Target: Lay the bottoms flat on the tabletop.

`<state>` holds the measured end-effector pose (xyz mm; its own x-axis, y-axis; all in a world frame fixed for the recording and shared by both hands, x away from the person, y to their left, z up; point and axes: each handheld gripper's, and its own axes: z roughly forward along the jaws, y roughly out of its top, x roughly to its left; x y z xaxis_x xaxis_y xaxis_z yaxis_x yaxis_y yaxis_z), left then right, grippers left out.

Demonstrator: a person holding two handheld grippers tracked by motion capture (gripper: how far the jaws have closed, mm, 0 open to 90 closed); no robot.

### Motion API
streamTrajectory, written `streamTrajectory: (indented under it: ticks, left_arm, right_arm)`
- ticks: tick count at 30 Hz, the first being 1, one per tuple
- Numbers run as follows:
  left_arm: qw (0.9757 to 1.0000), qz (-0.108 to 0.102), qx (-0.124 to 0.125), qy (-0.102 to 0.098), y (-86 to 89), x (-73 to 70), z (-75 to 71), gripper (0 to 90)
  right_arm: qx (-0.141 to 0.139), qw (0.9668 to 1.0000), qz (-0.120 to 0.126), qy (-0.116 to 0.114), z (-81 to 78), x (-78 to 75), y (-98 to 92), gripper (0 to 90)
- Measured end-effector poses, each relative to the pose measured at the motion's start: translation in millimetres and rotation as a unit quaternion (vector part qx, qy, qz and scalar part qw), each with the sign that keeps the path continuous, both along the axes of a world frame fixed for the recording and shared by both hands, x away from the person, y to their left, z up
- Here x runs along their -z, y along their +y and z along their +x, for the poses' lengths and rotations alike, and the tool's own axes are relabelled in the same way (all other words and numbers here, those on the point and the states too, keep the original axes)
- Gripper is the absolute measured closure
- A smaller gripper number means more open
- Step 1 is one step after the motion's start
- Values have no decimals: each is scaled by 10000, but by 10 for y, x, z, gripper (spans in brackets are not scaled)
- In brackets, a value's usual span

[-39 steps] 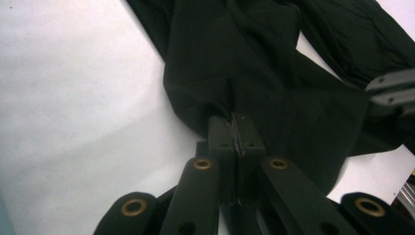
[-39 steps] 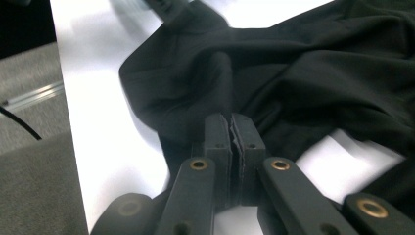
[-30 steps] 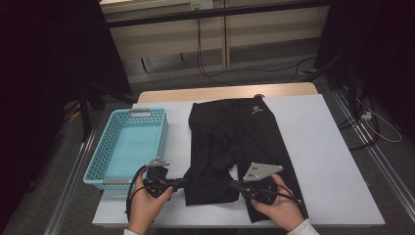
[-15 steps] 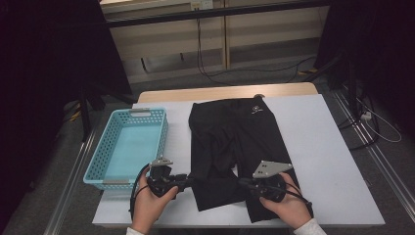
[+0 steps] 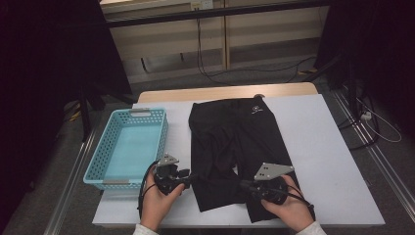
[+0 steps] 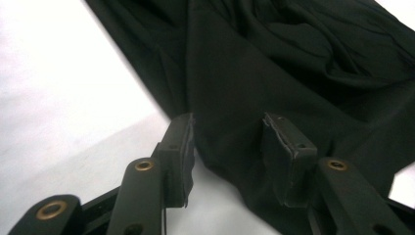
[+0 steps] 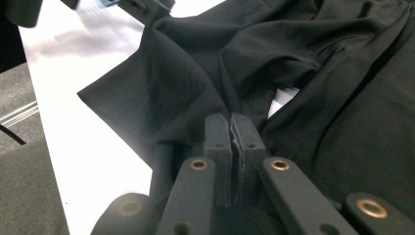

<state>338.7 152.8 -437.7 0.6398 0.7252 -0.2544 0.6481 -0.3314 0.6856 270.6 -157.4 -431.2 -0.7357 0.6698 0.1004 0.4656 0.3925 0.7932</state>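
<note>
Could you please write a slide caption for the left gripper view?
Left gripper, jaws just opened, straddling the edge of black shorts on a white table.

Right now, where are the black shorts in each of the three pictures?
High view: shorts in the table's middle, right of the blue basket.
Left gripper view: upper right, hem between the open jaws.
Right gripper view: across the top and right.
Shared landmark: the white table.

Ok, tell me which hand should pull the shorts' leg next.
Probably right: the right tongs are shut on the shorts. The left tongs, whose jaws have just been opening, stand open around the fabric without pressing it.
</note>
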Motion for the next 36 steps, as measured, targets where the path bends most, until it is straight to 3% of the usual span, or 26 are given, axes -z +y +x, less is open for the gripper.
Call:
streamTrajectory:
  ticks: [5, 11, 13, 18, 27, 36]
  left_arm:
    - [9997, 195, 97, 115, -80, 78, 32, 632]
    - [9995, 114, 130, 260, -158, 98, 27, 841]
    - [9994, 89, 102, 322, -178, 97, 25, 873]
    - [9986, -30, 106, 508, -131, 48, 24, 885]
    - [9981, -354, -187, 470, 179, -202, 17, 887]
    - [9983, -215, -292, 447, 268, -254, 18, 886]
  right_arm:
    - [1, 10000, 13, -15, -21, -2, -17, 878]
    - [-23, 10000, 13, -19, -37, 4, -11, 878]
    - [-34, 10000, 1, -28, -42, 2, -3, 878]
    - [-76, 10000, -7, -32, -49, 8, 13, 878]
    - [-234, 9997, -46, -14, -74, 22, 112, 878]
    - [-546, 9984, -125, 1, -138, 53, 341, 878]
